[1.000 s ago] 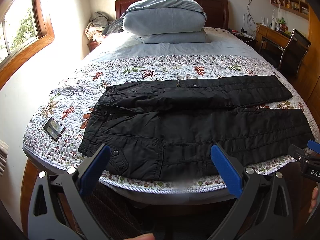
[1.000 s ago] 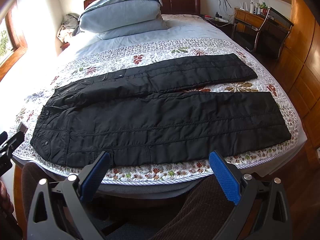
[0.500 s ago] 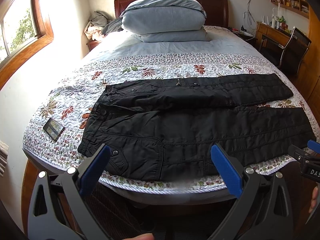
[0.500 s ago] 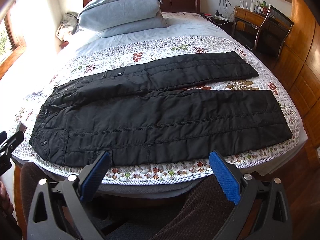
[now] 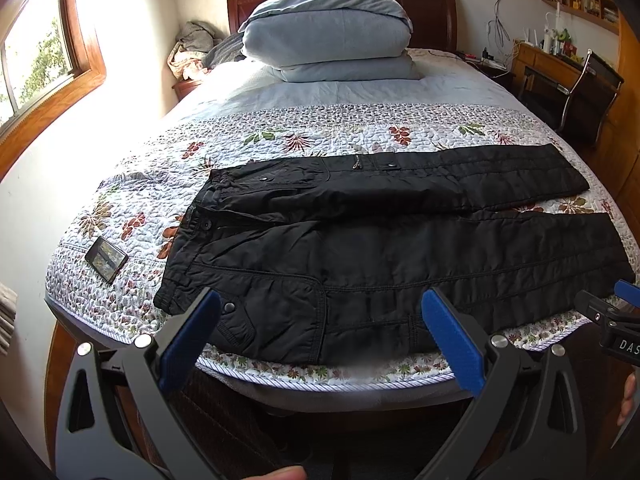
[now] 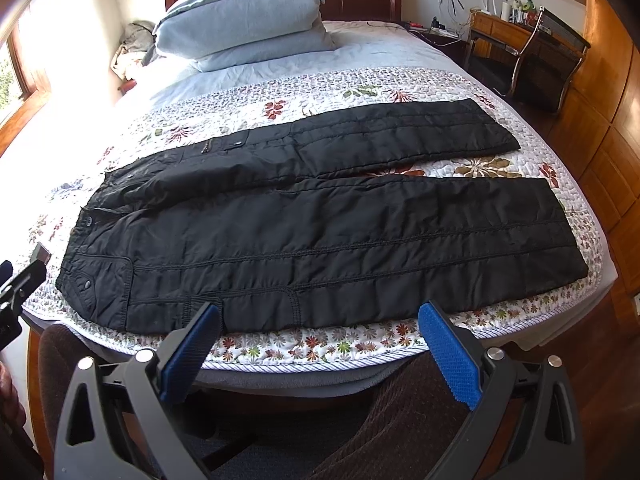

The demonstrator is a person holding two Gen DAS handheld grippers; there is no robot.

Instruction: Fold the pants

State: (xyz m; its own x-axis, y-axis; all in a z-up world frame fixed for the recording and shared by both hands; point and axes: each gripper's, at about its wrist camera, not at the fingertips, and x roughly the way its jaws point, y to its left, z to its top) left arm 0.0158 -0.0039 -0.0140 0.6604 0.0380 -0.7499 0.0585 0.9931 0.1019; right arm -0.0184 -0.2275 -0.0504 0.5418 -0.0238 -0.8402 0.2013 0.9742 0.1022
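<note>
Pants (image 5: 392,256) flat on bed (image 6: 320,348); phone (image 5: 106,259) clear only from left; both claws agape.

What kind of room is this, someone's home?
Very likely a home bedroom: a bed with stacked pillows against a wooden headboard, and a desk with a chair beside it.

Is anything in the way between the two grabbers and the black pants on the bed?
Nothing visible is. The left gripper and right gripper are both open, just short of the bed's near edge, and only bare quilt lies before the black pants. The phone sits off beside the waistband.
</note>
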